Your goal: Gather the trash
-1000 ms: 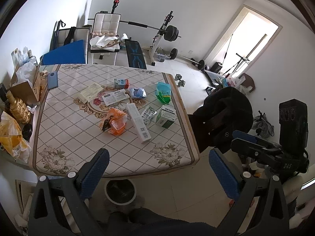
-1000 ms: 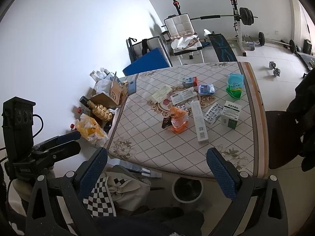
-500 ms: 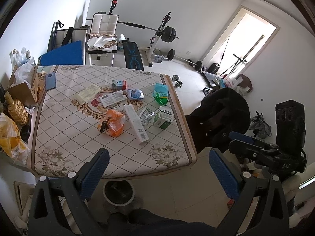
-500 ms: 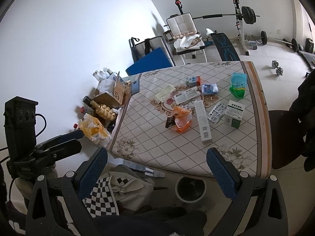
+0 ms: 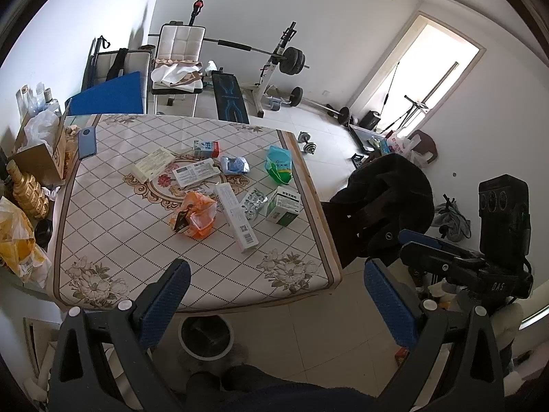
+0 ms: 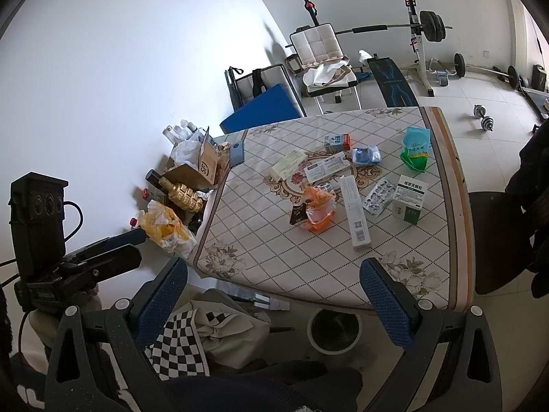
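Trash lies on the patterned table [image 5: 113, 247]: an orange wrapper [image 5: 195, 214], a long white box [image 5: 236, 217], a blister pack [image 5: 254, 203], a green-white box [image 5: 284, 205], a green bag [image 5: 279, 164], a blue packet [image 5: 234, 165] and paper boxes. The same items show in the right wrist view, with the orange wrapper [image 6: 317, 213] and long white box [image 6: 355, 217]. A round bin [image 5: 206, 336] stands on the floor under the table's near edge, also in the right wrist view [image 6: 334, 331]. My left gripper [image 5: 278, 292] and right gripper [image 6: 272, 290] are open, empty, held high before the table.
A cardboard box [image 5: 44, 158], gold bottle [image 5: 29, 190] and yellow bag [image 5: 15, 240] crowd the table's left side. A dark chair with clothing [image 5: 384, 206] stands to the right. A weight bench [image 5: 178, 65] and barbells are beyond. Checkered cloth [image 6: 192, 336] lies on the floor.
Both grippers have drifted slightly back and up from the table, so it looks a little smaller. Nothing on the table has moved.
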`<state>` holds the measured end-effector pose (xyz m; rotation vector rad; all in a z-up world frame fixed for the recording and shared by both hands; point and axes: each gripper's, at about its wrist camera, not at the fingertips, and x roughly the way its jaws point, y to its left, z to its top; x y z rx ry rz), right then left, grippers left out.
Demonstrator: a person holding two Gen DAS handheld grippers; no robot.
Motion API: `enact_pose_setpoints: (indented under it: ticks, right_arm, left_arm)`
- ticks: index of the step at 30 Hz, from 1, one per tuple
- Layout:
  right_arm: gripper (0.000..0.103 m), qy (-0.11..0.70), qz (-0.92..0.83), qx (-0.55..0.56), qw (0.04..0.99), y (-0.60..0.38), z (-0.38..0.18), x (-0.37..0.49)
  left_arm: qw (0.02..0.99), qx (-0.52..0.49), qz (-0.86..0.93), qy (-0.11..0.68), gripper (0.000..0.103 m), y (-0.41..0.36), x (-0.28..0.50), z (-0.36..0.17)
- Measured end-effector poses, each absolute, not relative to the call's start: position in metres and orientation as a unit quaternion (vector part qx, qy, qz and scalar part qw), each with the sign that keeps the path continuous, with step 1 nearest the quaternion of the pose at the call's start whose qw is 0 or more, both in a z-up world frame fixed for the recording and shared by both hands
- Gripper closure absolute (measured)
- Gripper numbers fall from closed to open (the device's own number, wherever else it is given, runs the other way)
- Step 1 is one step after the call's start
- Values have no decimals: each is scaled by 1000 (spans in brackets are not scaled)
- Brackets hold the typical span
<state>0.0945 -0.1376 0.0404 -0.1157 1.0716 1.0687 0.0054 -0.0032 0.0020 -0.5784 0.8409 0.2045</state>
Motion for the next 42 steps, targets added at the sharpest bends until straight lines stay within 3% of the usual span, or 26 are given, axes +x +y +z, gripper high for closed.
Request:
enact_pose_setpoints:
  ticks: [42]
  right_arm:
    - [1, 487, 483, -46, 726, -140, 39, 95]
  left_arm:
    - [868, -280, 80, 402, 0, 5, 3, -3]
